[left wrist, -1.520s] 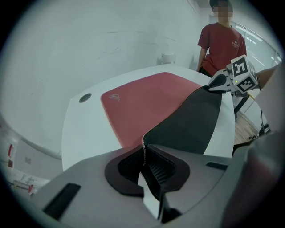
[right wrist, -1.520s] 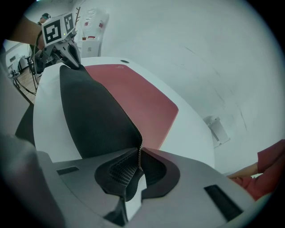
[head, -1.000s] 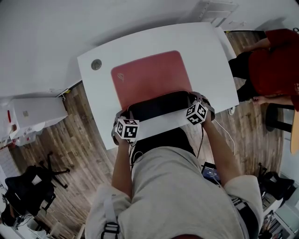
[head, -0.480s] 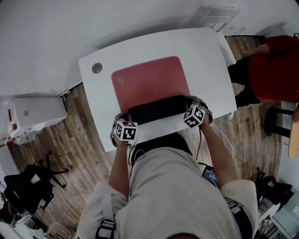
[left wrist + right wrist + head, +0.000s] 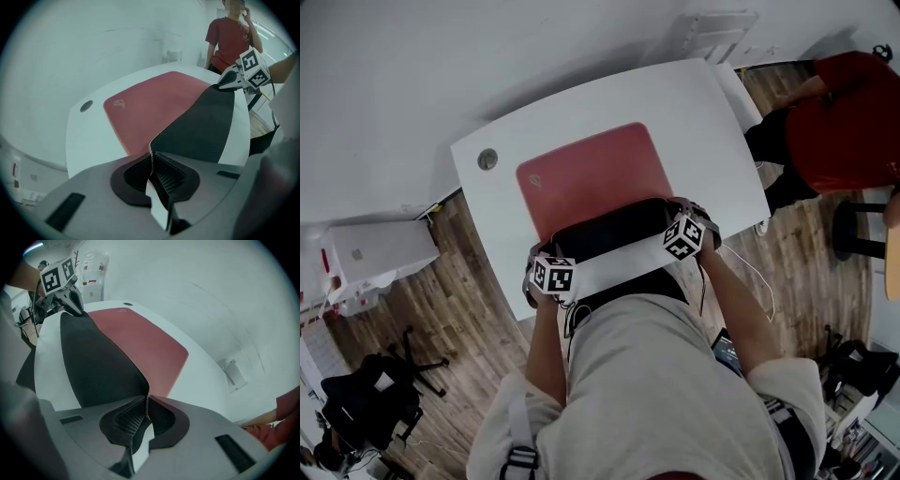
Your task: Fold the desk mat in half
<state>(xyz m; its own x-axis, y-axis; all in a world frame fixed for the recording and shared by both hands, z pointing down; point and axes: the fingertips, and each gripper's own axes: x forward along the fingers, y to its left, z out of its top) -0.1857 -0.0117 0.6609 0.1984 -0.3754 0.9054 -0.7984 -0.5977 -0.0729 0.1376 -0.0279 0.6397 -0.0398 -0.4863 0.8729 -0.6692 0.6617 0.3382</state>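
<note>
A red desk mat (image 5: 591, 178) lies on the white desk (image 5: 712, 122). Its near edge is lifted and curls back, showing the black underside (image 5: 609, 230). My left gripper (image 5: 546, 255) is shut on the near left corner, and in the left gripper view (image 5: 151, 157) the mat's stitched edge is pinched between the pads. My right gripper (image 5: 689, 217) is shut on the near right corner, with the edge clamped the same way in the right gripper view (image 5: 147, 404). The black underside (image 5: 201, 126) spans from one gripper to the other.
A round grommet (image 5: 487, 158) sits in the desk's far left corner. A person in a red shirt (image 5: 844, 112) is beside the desk's right end, next to a stool (image 5: 862, 225). A white box (image 5: 370, 253) and a black chair (image 5: 366, 403) stand on the floor at left.
The head view has shifted slightly. Both grippers keep the same hold on the raised near edge of the mat.
</note>
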